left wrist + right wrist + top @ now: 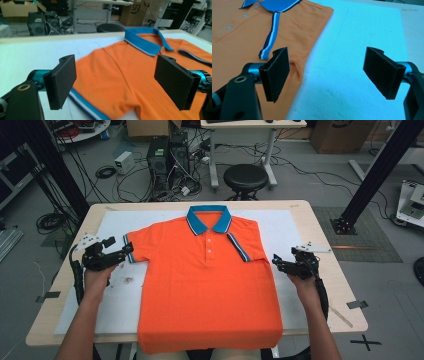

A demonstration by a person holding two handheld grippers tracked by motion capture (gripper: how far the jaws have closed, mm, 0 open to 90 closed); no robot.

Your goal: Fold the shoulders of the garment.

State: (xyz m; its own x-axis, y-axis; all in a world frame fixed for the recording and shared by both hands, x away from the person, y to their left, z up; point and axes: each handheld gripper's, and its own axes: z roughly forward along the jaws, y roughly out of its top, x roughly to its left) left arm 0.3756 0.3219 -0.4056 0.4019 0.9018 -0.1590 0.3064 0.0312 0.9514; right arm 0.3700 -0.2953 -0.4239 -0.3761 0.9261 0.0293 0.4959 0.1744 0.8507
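Big wooden table (320, 227) with a white sheet (120, 227) on top. Orange shirt (210, 285) lying flat in the middle, long way running near to far, blue collar (209, 218) at the far end. Left gripper (128, 248) at the left sleeve, jaws spread wide. Right gripper (275, 260) beside the folded right sleeve, jaws spread wide too.

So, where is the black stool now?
In the high view the black stool stands on the floor just beyond the far edge of the table, behind the blue collar of the orange shirt.
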